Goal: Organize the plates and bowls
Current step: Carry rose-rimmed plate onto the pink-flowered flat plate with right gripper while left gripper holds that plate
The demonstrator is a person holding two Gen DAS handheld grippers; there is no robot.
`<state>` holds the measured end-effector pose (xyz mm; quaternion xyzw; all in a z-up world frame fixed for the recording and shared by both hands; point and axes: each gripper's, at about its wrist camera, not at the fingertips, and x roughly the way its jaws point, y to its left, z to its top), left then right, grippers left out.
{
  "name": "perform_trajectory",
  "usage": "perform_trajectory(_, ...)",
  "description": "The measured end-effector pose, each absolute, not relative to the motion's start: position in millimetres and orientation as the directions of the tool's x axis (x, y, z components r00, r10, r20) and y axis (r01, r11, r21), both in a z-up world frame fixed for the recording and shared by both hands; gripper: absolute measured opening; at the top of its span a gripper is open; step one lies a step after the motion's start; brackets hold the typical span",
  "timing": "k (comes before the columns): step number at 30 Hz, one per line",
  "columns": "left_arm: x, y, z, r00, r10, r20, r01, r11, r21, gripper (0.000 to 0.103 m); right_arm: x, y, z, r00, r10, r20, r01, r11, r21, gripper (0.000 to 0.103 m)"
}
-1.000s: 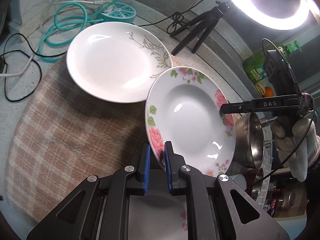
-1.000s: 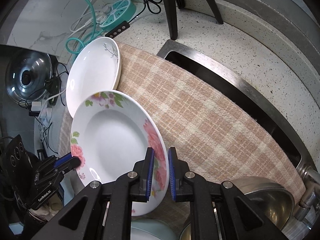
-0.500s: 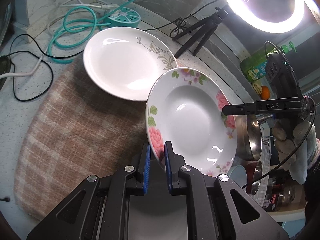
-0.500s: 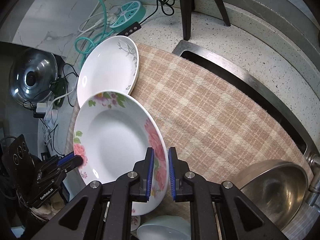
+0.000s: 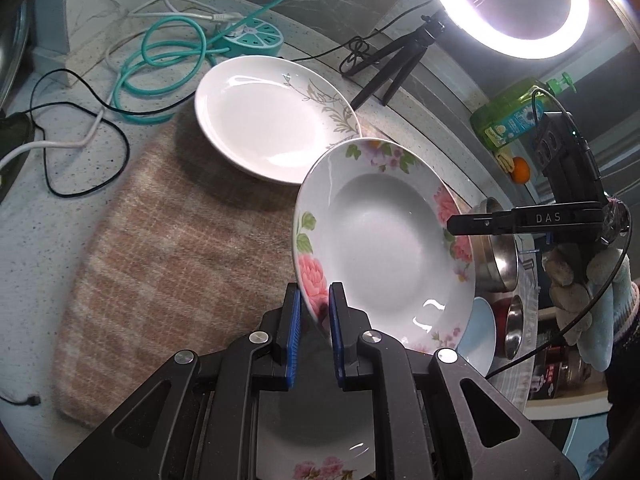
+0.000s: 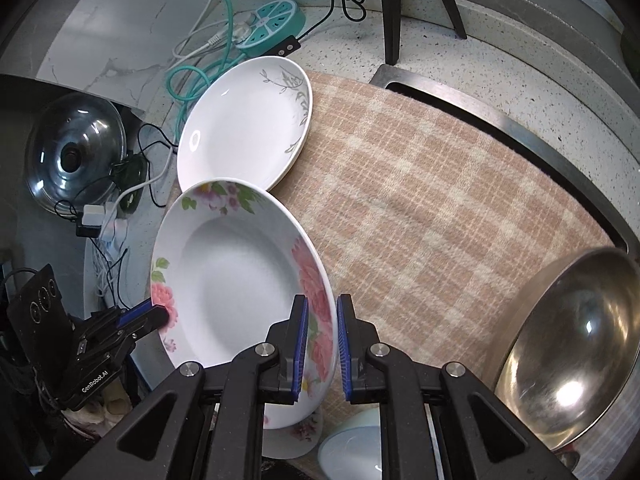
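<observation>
So both grippers have the same rose plate [image 5: 384, 248] right now, one on each side of its rim. The left gripper [image 5: 314, 320] has its blue pads squeezed narrow on the near-left edge, right over a pink rose, and the rim runs straight down into the slot between the jaws. The right gripper [image 6: 322, 338] does the same on the opposite edge, jaws pinched tight on the rose border, with the plate's bowl spreading out to its left. The plate is tilted and held up off the checked cloth [image 5: 172, 264], not resting on it. Just past its far rim sits the white plate with the grey leaf pattern [image 5: 276, 120], flat on the cloth near the teal power strip [image 5: 256, 36]. A steel bowl [image 6: 576, 348] sits off to the right, and another rose-patterned plate [image 5: 320, 440] lies underneath the left gripper.
</observation>
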<state>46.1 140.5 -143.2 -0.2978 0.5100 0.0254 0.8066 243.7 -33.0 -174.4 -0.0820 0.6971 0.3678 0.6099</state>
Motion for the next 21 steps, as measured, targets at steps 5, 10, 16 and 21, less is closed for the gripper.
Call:
perform_trajectory(5,39,143,-141,0.472,-0.271,-0.839,-0.323,0.832,-0.451,0.012,229,-39,-174,-0.235,0.349,-0.907,-0.54,0.729,0.421,0.013)
perform_trajectory(10,33,145,-143,0.458,-0.288,-0.841,-0.303,0.839,-0.452,0.012,215,-44,-174,-0.227,0.36,-0.905,-0.521,0.74,0.426,0.013)
perform_trajectory(16,26,148,-144,0.445,-0.302,-0.843,-0.279,0.848,-0.45,0.012,198,-48,-173,-0.223,0.374,-0.9,-0.497,0.751,0.435,0.013)
perform_trajectory(21,20,149,-145,0.433,-0.316,-0.844,-0.251,0.857,-0.449,0.012,184,-54,-175,-0.216,0.391,-0.895,-0.47,0.762,0.446,0.013)
